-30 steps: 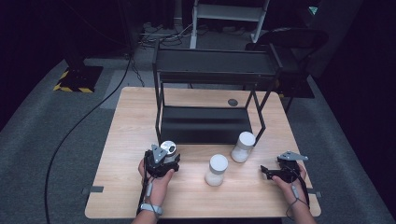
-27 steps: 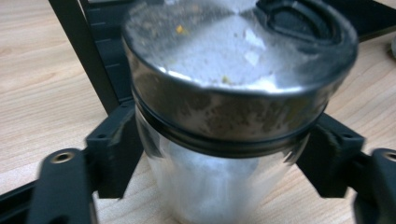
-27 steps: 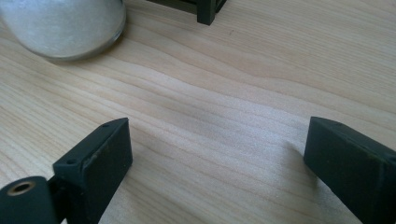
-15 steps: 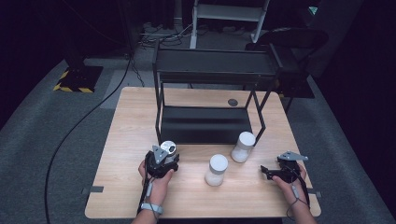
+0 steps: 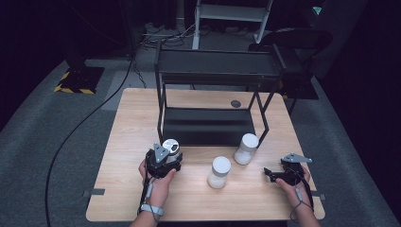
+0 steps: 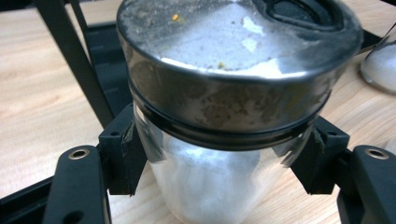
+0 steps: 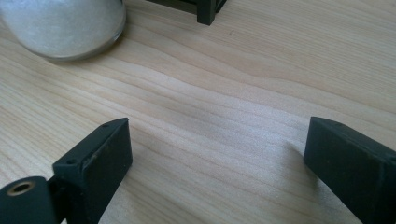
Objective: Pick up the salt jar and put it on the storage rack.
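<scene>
At the lower left of the high view, the left gripper (image 5: pixel 166 153) is seen held in a hand (image 5: pixel 158 182) that comes up from the bottom edge. A glass jar (image 5: pixel 170 146) with a metal lid is gripped between its jaws. In the left gripper view the jar (image 6: pixel 219 140) is found at the centre of the frame, upright, with white powder inside. The two black pads are pressed against the glass just under the lid (image 6: pixel 233 60), one at each side; the jaws have just been closing and the jar is now clamped between them. The jar is placed at the lower left of the wooden table (image 5: pixel 132 123), just in front of the black metal rack (image 5: pixel 208 125), whose leg is seen at the upper left of the left gripper view.

Toward the middle of the high view, a second jar (image 5: pixel 219 172) with a white top is seen standing on the table, and a third jar (image 5: pixel 246 148) is set beside the rack's right front leg, up and right of the second.

At the lower right of the high view, the right gripper (image 5: pixel 270 174) is held low over the table. In the right gripper view its jaws are spread wide, with bare wood between them; the rounded base of a jar (image 7: pixel 63 25) is seen at the upper left, well apart from the jaws.
</scene>
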`<state>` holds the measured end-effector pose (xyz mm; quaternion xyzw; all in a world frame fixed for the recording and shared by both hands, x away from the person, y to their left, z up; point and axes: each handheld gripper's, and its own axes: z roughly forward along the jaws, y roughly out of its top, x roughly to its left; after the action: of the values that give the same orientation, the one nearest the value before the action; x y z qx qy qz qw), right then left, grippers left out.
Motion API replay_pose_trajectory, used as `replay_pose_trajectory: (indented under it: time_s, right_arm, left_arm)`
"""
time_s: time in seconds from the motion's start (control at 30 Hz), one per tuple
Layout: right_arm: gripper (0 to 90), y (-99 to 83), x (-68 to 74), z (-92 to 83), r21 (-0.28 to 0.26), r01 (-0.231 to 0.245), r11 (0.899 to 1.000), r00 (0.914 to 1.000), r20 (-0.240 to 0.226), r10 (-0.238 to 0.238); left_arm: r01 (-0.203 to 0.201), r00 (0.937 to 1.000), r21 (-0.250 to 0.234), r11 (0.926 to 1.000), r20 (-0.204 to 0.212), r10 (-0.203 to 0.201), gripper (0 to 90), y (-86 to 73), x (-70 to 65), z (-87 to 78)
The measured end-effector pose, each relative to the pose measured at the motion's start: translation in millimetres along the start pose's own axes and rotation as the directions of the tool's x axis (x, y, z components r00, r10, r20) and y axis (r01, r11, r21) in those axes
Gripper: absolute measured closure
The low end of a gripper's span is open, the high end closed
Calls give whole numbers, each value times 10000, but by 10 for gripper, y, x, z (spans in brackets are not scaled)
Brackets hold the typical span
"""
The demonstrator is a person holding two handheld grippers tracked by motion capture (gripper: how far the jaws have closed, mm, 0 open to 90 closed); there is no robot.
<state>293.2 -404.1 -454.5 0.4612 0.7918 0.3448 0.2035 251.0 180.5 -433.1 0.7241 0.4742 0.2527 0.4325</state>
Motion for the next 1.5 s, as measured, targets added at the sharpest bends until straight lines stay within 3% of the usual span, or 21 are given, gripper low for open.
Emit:
replay_pose_trajectory:
  time_s: [0.43, 0.8, 1.23, 1.5]
  right_arm:
    - [74, 0, 0, 0, -2, 1, 10000, 10000, 0, -1]
    - [74, 0, 0, 0, -3, 2, 10000, 10000, 0, -2]
    - [74, -5, -2, -4, -5, 17, 10000, 10000, -15, -17]
    - [74, -4, -2, -4, -5, 14, 10000, 10000, -17, -14]
  left_arm:
    - [-246, 9989, -157, 9996, 390, 252, 300, 296, 11, 27]
    - [-444, 9978, -230, 9987, 478, 455, 300, 510, 26, 91]
    - [-689, 9962, -307, 9971, 515, 705, 300, 659, 123, 344]
    - [-533, 9969, -221, 9983, 565, 545, 300, 695, 214, 529]
